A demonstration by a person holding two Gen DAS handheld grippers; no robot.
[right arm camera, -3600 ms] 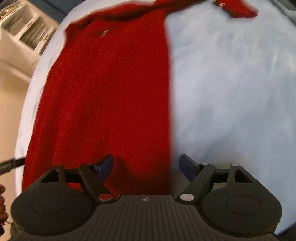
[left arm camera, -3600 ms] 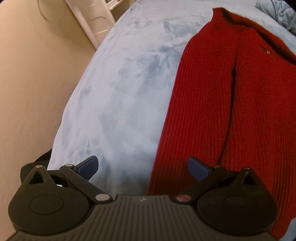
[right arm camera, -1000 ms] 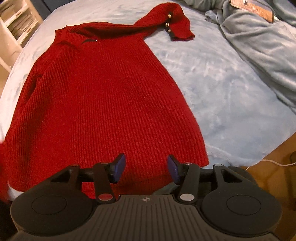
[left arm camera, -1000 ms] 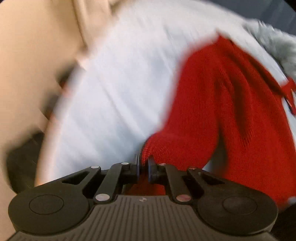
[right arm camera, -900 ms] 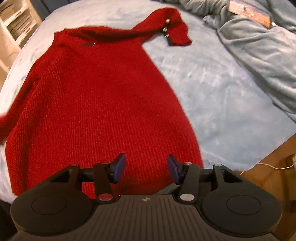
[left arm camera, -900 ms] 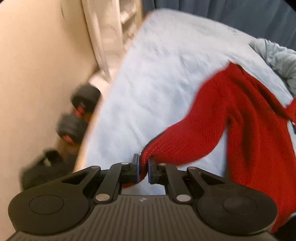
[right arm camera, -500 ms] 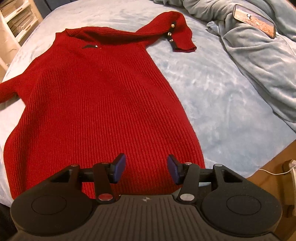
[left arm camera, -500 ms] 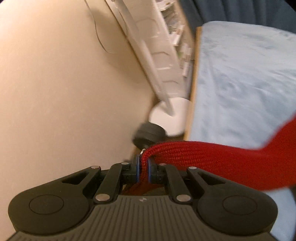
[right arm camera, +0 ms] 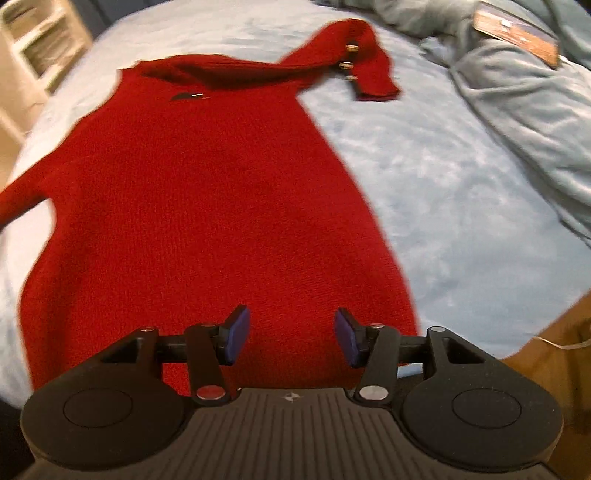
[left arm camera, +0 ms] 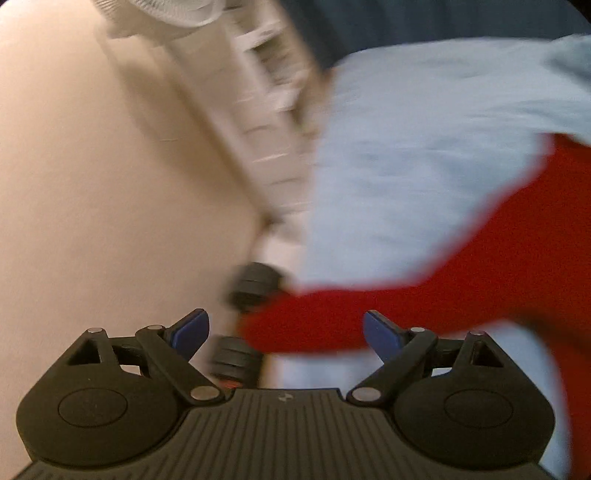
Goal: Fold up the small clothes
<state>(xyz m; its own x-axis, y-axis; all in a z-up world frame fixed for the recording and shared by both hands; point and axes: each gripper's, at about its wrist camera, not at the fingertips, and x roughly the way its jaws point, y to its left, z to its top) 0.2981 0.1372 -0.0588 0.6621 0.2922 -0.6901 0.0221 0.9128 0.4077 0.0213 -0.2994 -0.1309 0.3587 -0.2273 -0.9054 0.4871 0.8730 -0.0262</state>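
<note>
A red knit sweater (right arm camera: 207,192) lies flat on the light blue bed (right arm camera: 443,177), its hem toward me. Its right sleeve (right arm camera: 354,62), with small gold buttons, is folded up near the collar. Its left sleeve (left arm camera: 332,321) stretches out sideways past the bed's left edge; the left wrist view is blurred. My left gripper (left arm camera: 284,332) is open, with the sleeve's cuff just beyond its fingers, not held. My right gripper (right arm camera: 291,336) is open and empty above the sweater's hem.
A crumpled grey-blue blanket (right arm camera: 524,99) with a flat brown object (right arm camera: 517,33) on it lies at the bed's right. White shelves (left arm camera: 273,110) and black dumbbells (left arm camera: 255,284) stand on the beige floor left of the bed. Wooden floor (right arm camera: 554,354) shows at the right.
My left gripper pulled the left sleeve out sideways off the sweater's body, then opened and let the cuff go. My right gripper stayed open above the hem.
</note>
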